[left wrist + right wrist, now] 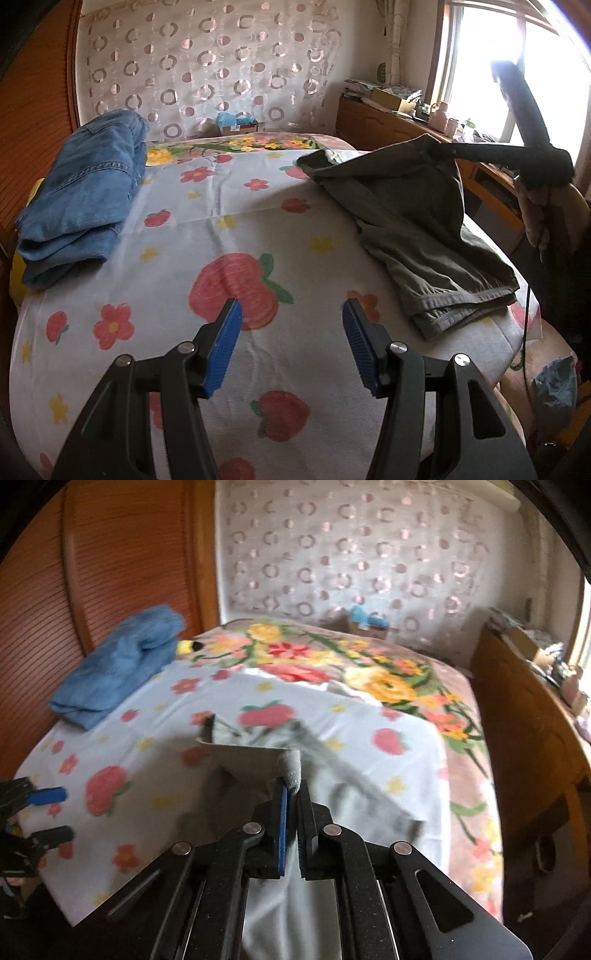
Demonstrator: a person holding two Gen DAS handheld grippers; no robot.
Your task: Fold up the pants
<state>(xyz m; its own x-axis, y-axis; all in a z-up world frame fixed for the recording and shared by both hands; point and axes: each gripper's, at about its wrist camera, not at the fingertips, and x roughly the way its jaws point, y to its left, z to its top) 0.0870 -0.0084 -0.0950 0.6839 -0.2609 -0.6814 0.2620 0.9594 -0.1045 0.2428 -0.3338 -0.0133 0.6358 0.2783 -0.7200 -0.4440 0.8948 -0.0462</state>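
Observation:
Olive-grey pants (413, 221) lie on the right side of the bed, waist end lifted off the sheet. My right gripper (291, 794) is shut on the pants' waist (290, 768) and holds it up; it shows as a dark arm in the left wrist view (443, 153). The rest of the pants (258, 749) hangs below, blurred. My left gripper (291, 325) is open and empty above the sheet, left of the pants' hem (461, 302). It shows at the left edge of the right wrist view (55, 814).
Folded blue jeans (81, 199) lie at the bed's left edge by the wooden wall (33, 122); they also show in the right wrist view (118, 664). The flowered sheet (229, 206) covers the bed. A wooden cabinet (388, 122) with clutter stands right.

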